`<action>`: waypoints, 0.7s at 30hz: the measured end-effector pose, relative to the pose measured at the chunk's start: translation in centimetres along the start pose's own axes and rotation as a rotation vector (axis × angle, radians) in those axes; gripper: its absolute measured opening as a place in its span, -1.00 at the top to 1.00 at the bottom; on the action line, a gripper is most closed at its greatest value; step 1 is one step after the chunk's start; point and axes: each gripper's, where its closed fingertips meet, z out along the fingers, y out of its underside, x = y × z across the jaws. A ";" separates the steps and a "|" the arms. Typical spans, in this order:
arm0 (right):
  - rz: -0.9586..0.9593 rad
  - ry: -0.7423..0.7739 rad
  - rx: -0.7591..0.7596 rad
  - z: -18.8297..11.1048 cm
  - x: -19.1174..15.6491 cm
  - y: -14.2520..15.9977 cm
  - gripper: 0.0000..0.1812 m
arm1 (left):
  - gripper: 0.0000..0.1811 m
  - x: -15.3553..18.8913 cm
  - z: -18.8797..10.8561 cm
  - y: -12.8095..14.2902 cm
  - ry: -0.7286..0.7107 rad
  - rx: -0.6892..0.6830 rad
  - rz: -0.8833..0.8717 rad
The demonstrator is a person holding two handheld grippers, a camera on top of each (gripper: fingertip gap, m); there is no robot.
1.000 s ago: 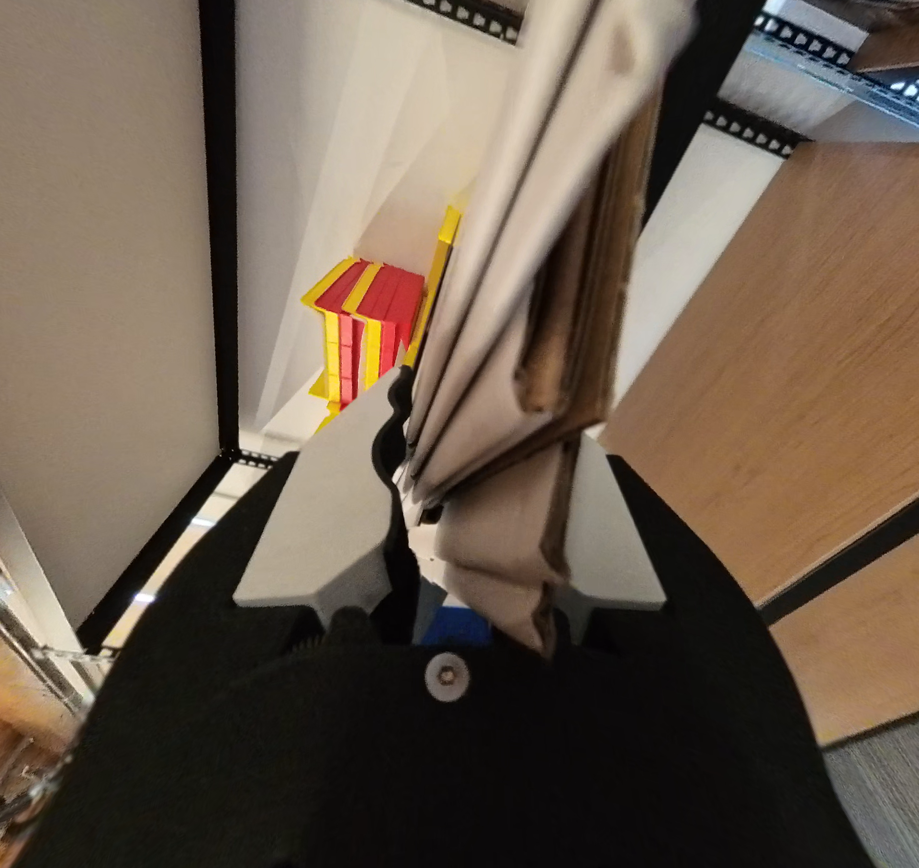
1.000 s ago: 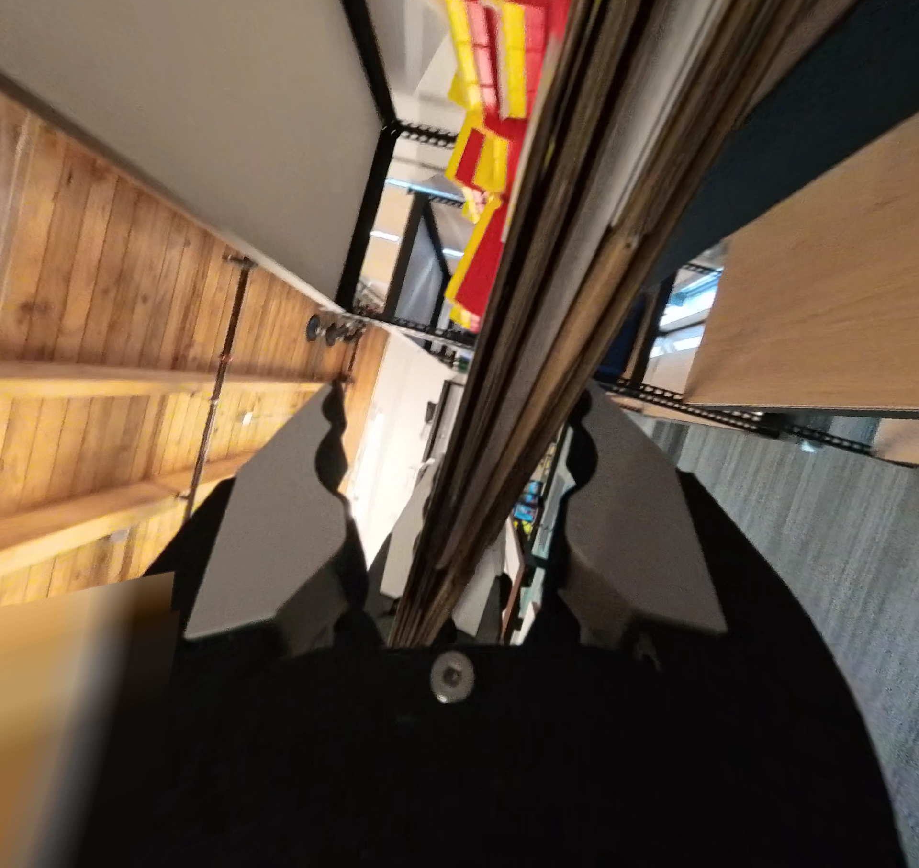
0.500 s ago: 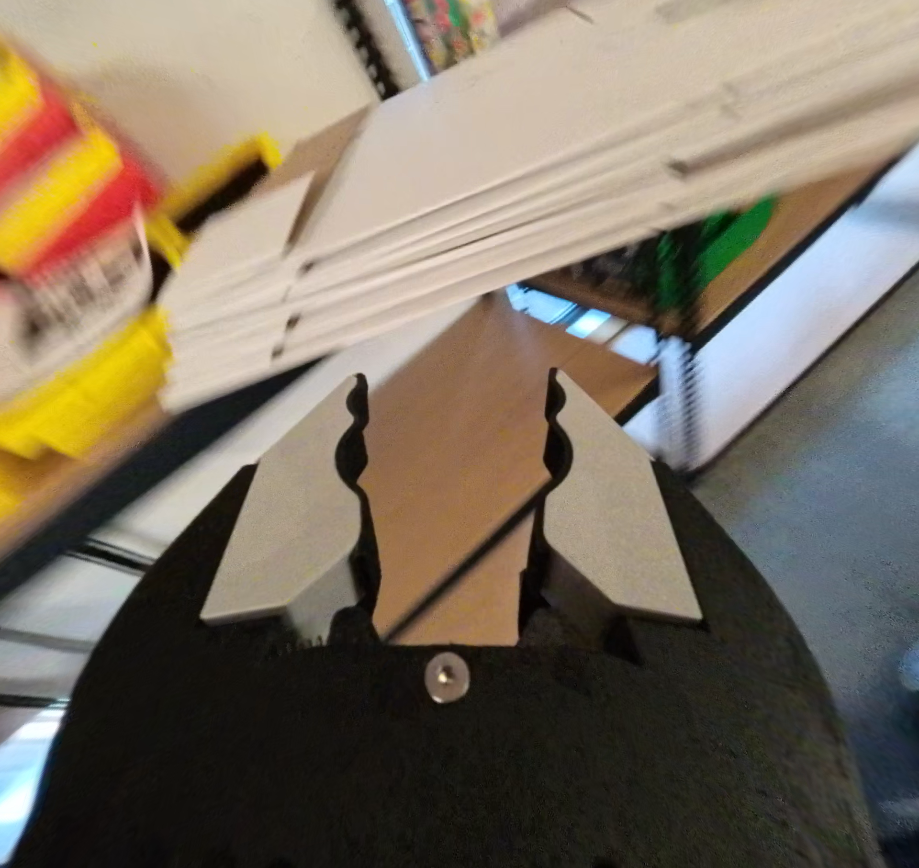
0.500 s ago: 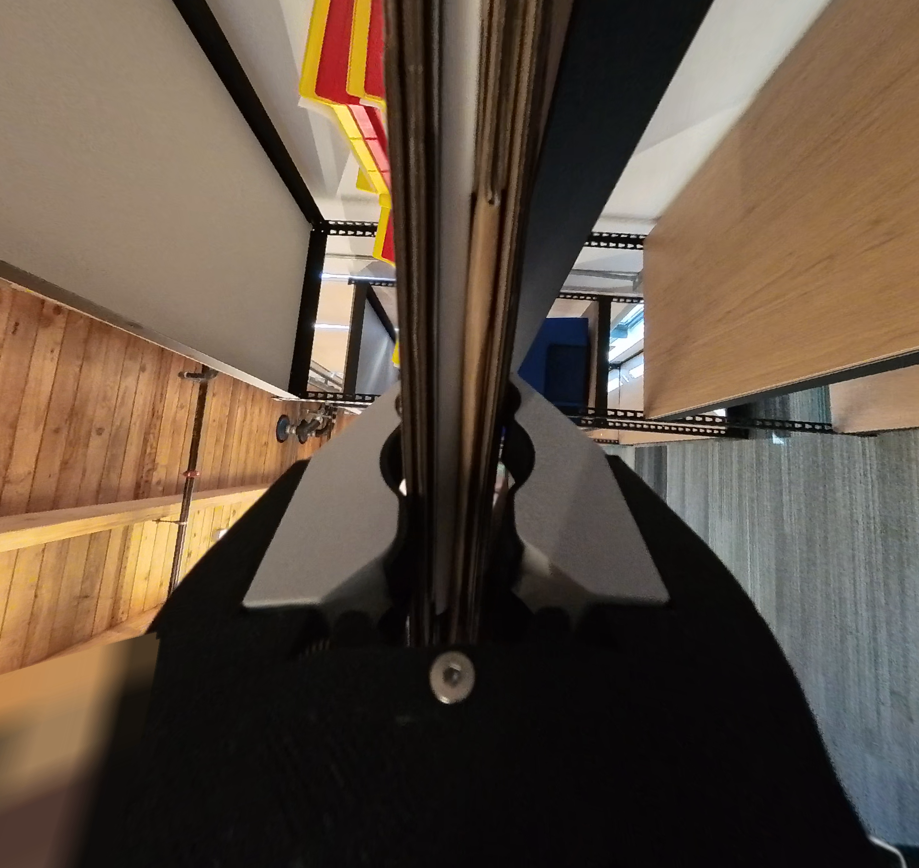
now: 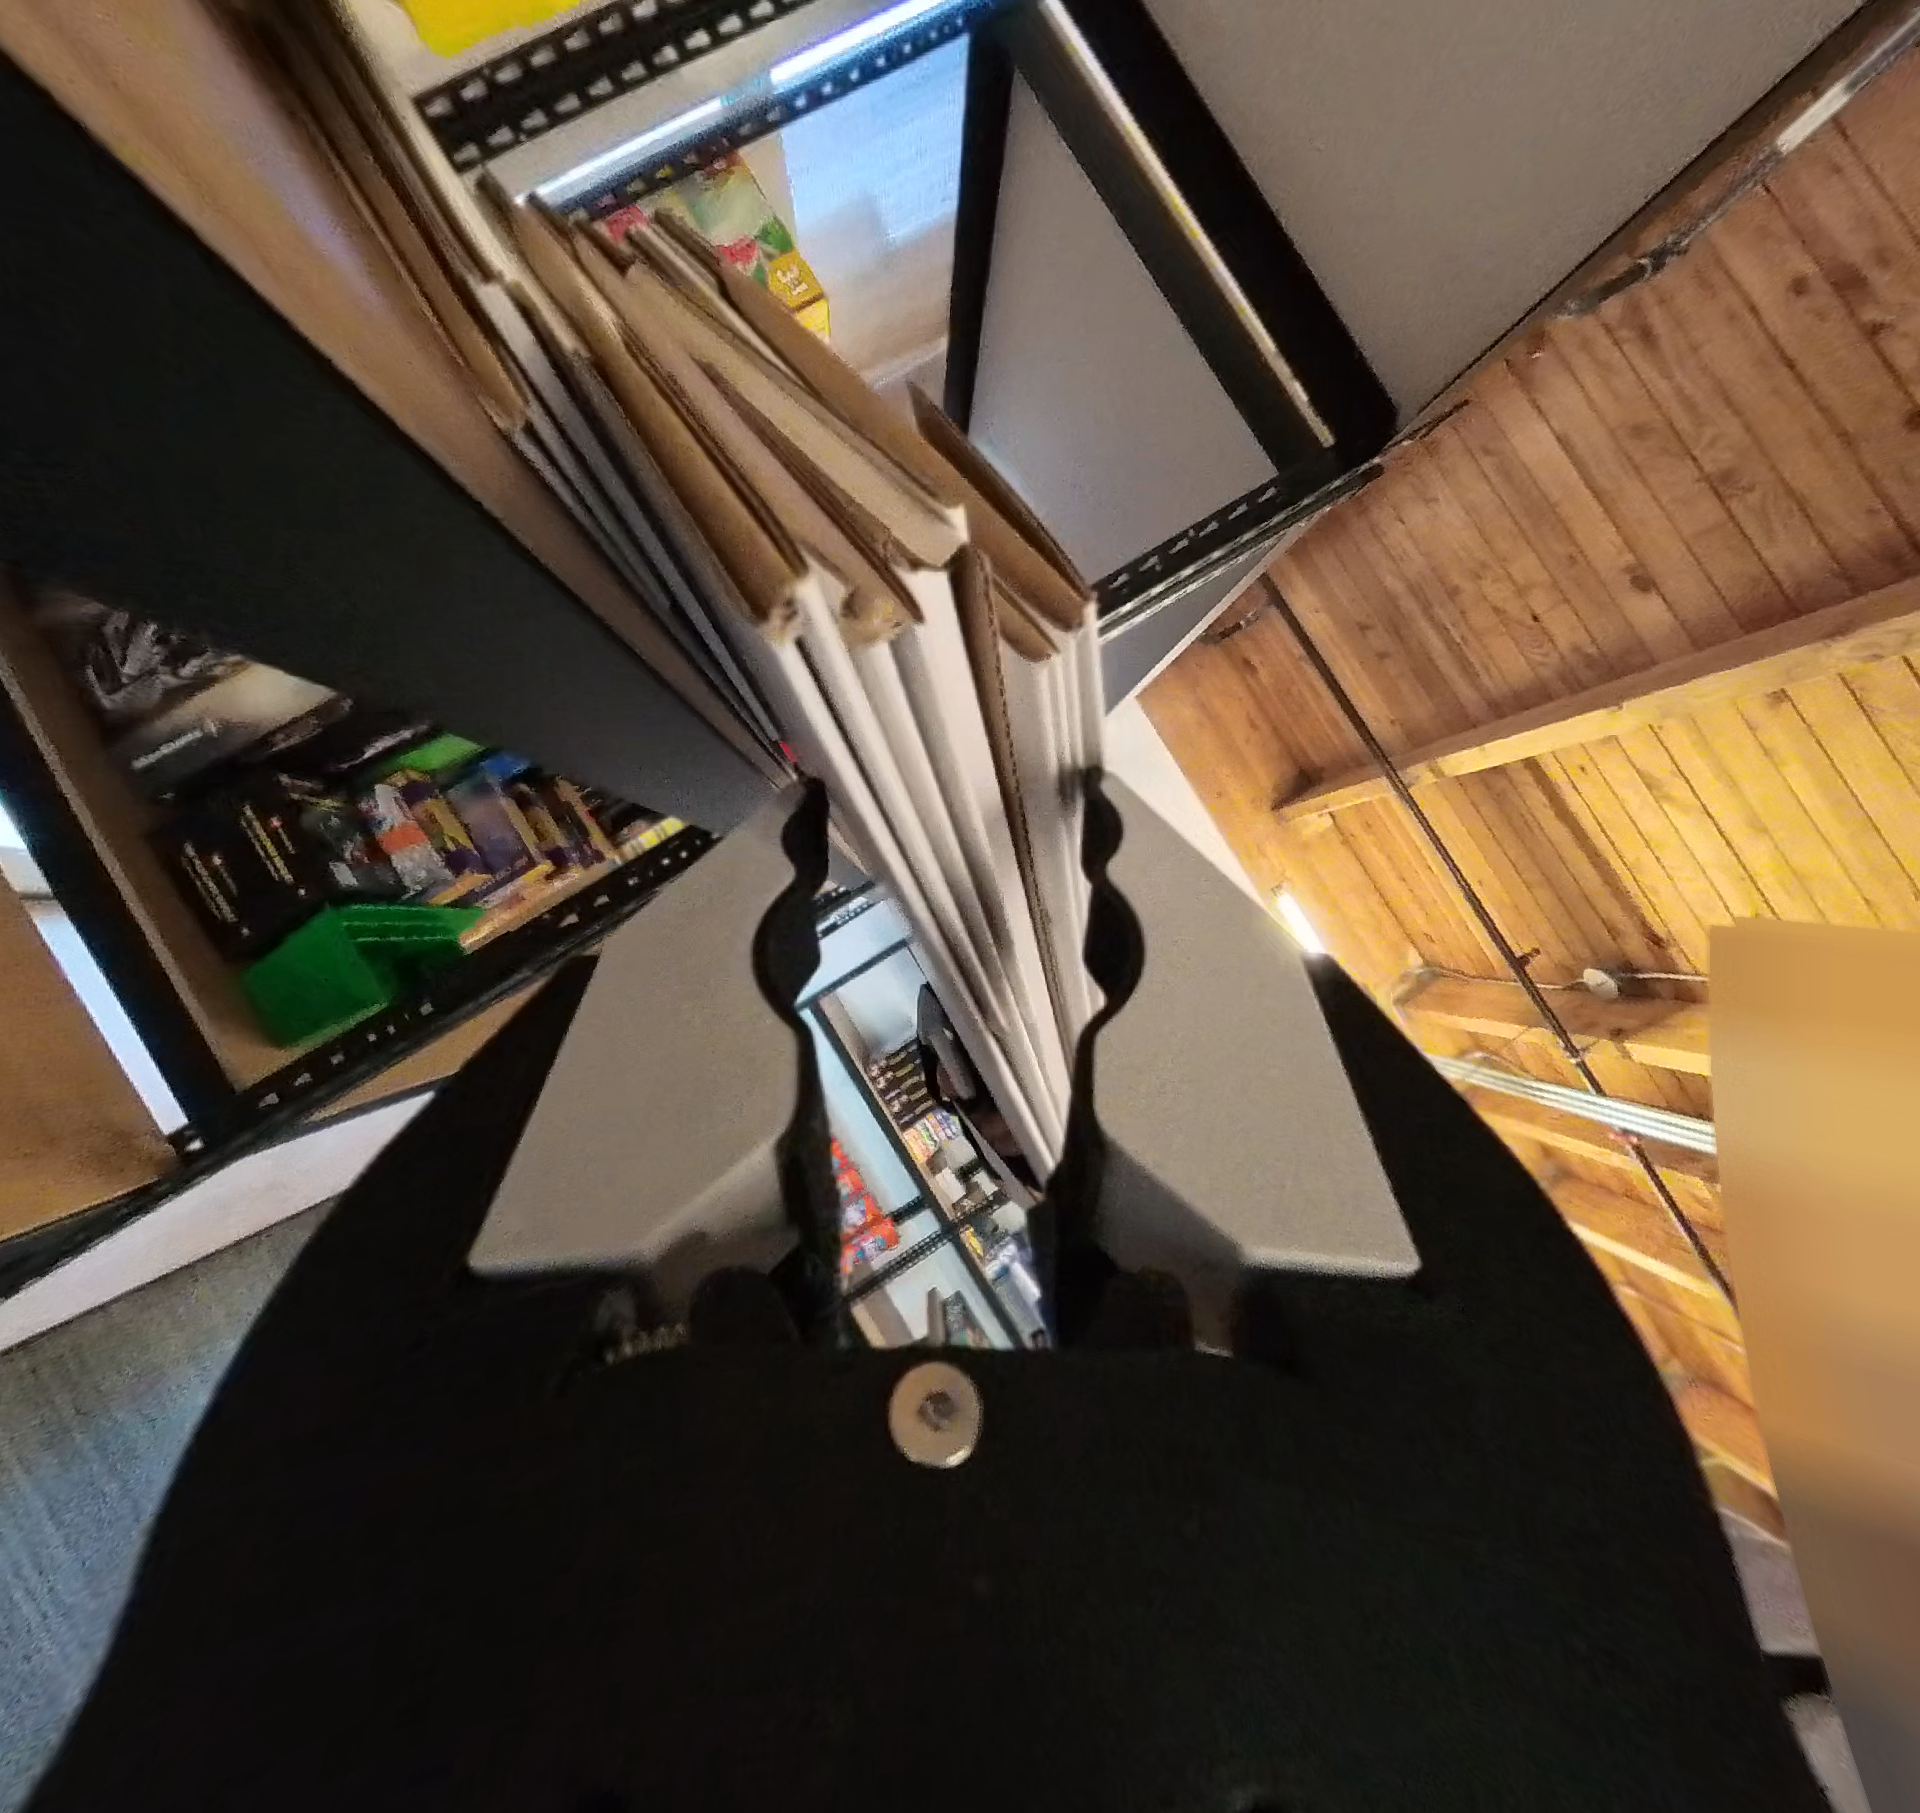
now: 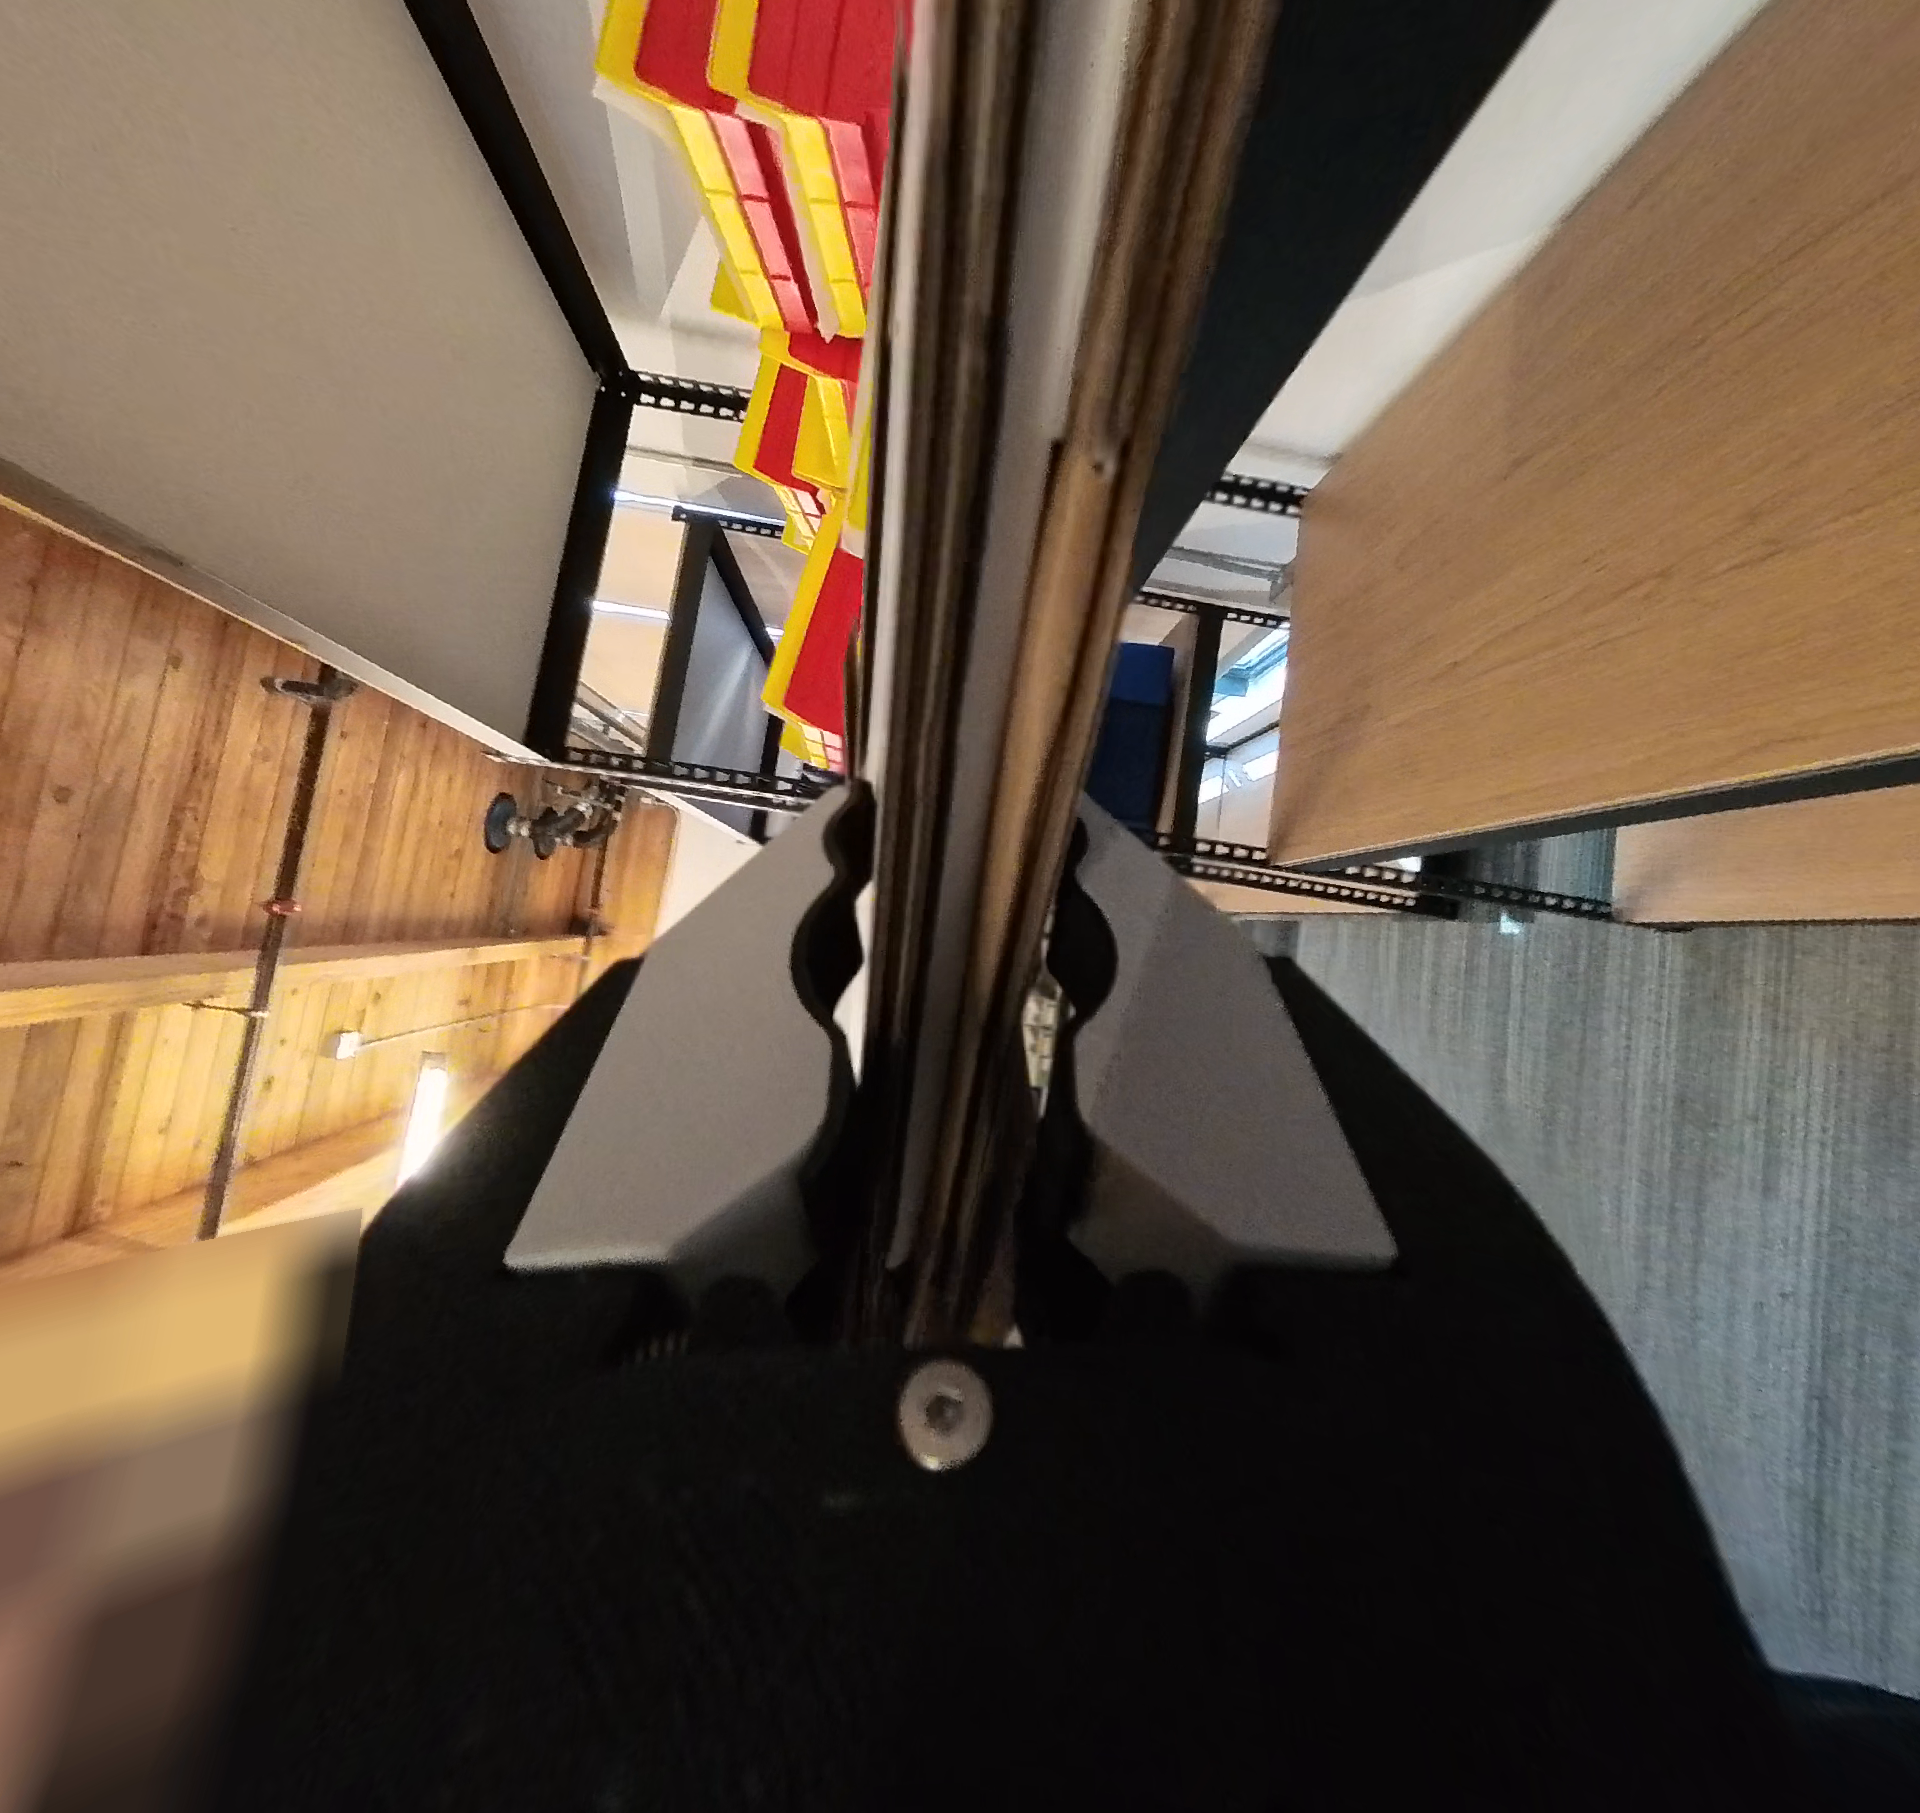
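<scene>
Right gripper [image 6: 961, 818] is clamping a stack of flattened cardboard boxes [image 6: 977, 537] edge-on, w/ both fingers touching it. Left gripper [image 5: 945, 797] is gaping; stack's white edges [image 5: 997, 828] are leaning on its right finger, w/ free gap at left. Shelf frame [image 5: 312, 516] is close beside.

Stack of flattened cardboard sheets [image 6: 966, 620], white faces with brown corrugated edges, several layers. Seen edge-on in the right wrist view, running straight up between the two fingers of the right gripper [image 6: 961, 932], both fingers pressed against its sides, its near end deep by the finger bases. In the left wrist view the same stack [image 5: 966, 724] fans apart beyond the fingertips, sheets splaying up and left; its near end sits between the fingers of the left gripper [image 5: 945, 932], against the right finger [image 5: 1195, 1036], with a gap to the left finger.
</scene>
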 end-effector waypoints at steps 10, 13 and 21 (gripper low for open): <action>-0.259 0.145 -0.189 2.8 -4.4 -0.6 0.64 | 0.54 2.2 -2.9 0.1 -0.010 0.195 0.046; -0.276 0.159 -0.249 4.2 -5.5 -1.6 0.64 | 0.54 2.6 -3.8 0.2 0.003 0.253 0.051; -0.313 0.320 -0.332 6.9 -7.3 -6.5 0.52 | 0.54 2.5 -2.3 0.6 -0.024 0.340 0.063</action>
